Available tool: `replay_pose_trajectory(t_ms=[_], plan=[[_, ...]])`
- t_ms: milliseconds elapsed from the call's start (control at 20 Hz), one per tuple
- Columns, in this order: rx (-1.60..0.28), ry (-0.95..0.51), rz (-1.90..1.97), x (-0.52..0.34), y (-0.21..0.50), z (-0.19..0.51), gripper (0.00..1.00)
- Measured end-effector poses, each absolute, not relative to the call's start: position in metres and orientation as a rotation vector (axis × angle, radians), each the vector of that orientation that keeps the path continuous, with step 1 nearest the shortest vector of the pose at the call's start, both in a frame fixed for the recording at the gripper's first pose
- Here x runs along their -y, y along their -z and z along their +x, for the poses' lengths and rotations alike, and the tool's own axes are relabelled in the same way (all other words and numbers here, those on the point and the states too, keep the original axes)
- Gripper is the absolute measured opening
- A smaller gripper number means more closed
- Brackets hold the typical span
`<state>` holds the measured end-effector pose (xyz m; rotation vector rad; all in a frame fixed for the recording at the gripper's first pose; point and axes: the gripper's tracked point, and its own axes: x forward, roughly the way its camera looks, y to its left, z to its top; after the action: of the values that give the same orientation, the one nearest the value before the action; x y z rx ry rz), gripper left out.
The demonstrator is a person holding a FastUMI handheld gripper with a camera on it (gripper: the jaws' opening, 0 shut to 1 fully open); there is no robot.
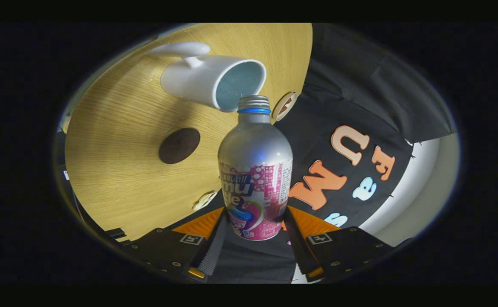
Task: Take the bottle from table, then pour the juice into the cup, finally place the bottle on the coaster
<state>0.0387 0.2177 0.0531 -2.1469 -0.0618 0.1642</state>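
Between the fingers, gripper [255, 232] clamped on bottle [255, 170], mouth at cup [215, 81] rim on table [117, 179]. Probably capless. Tilting slowly, keeping mouth over opening. Coaster [179, 145] waiting near left.

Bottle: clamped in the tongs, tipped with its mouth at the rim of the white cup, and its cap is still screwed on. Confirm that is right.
Not quite. The gripper view shows the bottle uncapped: bare threads and an open mouth above the blue ring. The rest holds: the tongs clamp its base, and its mouth is at the rim of the white cup.
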Motion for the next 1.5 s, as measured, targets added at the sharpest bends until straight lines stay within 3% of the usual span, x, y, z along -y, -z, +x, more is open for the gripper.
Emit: replay_pose_trajectory(t_ms=[900, 1500], plan=[[0.004, -0.176, -1.997, -0.206, -0.034, 0.038, 0.73], [-0.158, -0.219, -1.149, -0.175, -0.002, 0.066, 0.74]])
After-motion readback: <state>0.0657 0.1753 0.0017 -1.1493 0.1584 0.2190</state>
